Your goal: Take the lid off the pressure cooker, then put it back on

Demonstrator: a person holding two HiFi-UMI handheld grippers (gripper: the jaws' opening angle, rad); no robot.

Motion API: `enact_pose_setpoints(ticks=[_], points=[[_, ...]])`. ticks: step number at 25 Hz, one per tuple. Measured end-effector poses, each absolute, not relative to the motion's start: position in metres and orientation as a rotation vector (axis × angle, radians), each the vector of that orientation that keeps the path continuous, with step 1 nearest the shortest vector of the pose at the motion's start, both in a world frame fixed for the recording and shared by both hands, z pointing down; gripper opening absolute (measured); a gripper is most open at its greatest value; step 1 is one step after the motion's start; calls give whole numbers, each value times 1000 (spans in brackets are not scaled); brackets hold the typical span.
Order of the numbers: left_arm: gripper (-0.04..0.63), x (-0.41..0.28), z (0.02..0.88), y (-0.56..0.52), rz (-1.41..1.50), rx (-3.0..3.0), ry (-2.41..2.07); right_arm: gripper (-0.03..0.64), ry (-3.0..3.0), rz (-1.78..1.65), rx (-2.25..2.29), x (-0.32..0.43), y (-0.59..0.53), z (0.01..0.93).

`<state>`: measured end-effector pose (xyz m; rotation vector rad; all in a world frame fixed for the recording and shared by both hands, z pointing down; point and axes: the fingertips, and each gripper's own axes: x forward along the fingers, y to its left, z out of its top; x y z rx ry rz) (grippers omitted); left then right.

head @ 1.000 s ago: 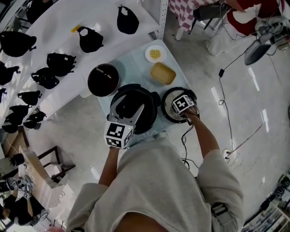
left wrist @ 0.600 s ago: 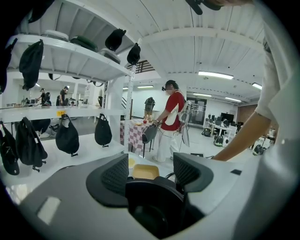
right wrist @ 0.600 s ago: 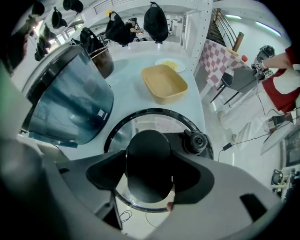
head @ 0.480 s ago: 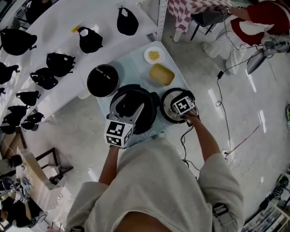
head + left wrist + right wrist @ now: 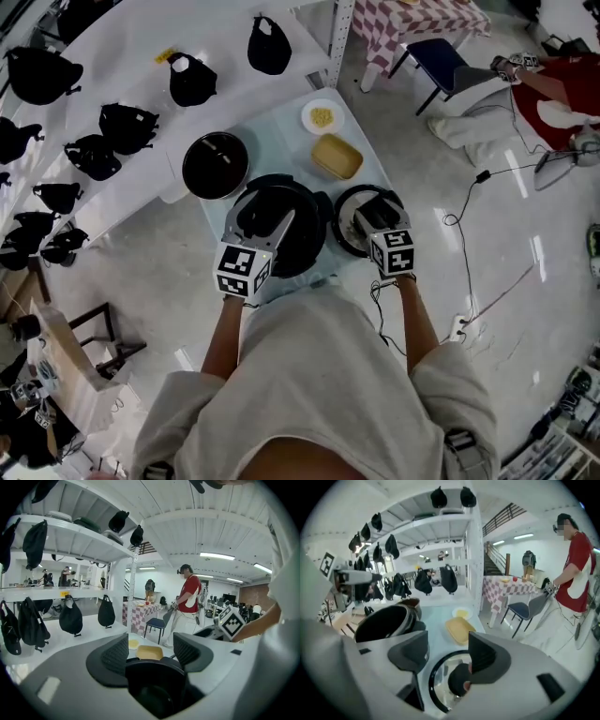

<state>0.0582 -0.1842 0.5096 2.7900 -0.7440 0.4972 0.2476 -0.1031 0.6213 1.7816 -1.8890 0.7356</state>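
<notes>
lid (image 5: 438, 674): looks glass, likely heavy, slick, breakable | hold: its black knob (image 5: 458, 682) | right gripper (image 5: 447, 639): wide, just narrowing slightly, empty above knob | left gripper (image 5: 150, 644): jaws apart, gripping nothing, over cooker (image 5: 306, 221)

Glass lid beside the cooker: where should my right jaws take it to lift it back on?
Take the black knob at the centre of the glass lid, coming straight down from above. It lies flat, rim on the table, so only the knob stands proud. The right gripper hangs over it, jaws apart.
</notes>
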Motion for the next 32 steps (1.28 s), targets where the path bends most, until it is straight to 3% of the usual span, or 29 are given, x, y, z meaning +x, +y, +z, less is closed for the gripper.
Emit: enact_pose_setpoints(ticks=[14,25,32], points=[[282,39,494,-186,438,2790,-823,261,-2173,279,1950,183,-113,468],[282,36,495,-184,425,2785,-823,261,-2191,279,1948,176,-117,471],[282,39,492,-186,422,2793,-813,263,-2087,454,1890,195,-112,538]])
